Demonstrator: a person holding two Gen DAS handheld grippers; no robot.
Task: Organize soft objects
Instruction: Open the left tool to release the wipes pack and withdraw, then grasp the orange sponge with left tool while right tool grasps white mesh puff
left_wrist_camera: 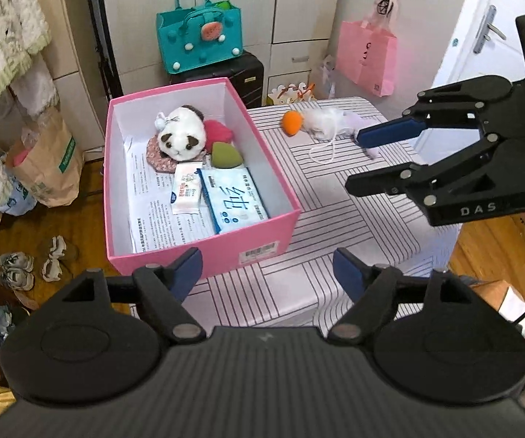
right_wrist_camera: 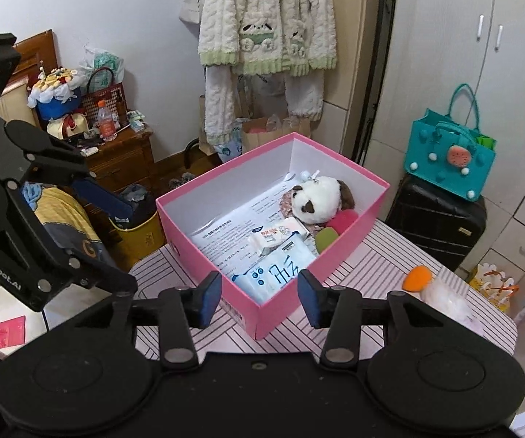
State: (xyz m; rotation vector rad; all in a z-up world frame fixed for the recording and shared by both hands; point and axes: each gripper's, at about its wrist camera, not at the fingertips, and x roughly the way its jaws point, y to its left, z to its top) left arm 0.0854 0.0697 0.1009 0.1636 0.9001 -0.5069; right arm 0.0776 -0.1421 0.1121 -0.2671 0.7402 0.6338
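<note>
- Soft objects are mostly packed already: the panda plush (left_wrist_camera: 181,135), the green sponge (left_wrist_camera: 227,156), a red sponge (left_wrist_camera: 218,128), the small tissue pack (left_wrist_camera: 186,188) and the big blue wipes pack (left_wrist_camera: 235,200) all lie inside the pink box (left_wrist_camera: 204,252) on the striped table (left_wrist_camera: 335,197).
- Two things are left on the table beyond the box: the orange sponge (left_wrist_camera: 292,123) and, just beside it, the white fluffy bundle (left_wrist_camera: 324,119) with its loose string.
- Your left gripper (left_wrist_camera: 268,273) has its fingers spread with nothing between them, hovering at the box's near wall.
- Your right gripper (right_wrist_camera: 259,294) is also parted and empty; in the left view it points toward the fluffy bundle.
- Take the orange sponge or the bundle next, I'd judge; come down over its middle and close gently.
- Gather the trailing string with the bundle so it doesn't snag the box rim.
- Drop it into the bare space at the near left of the box.
</note>
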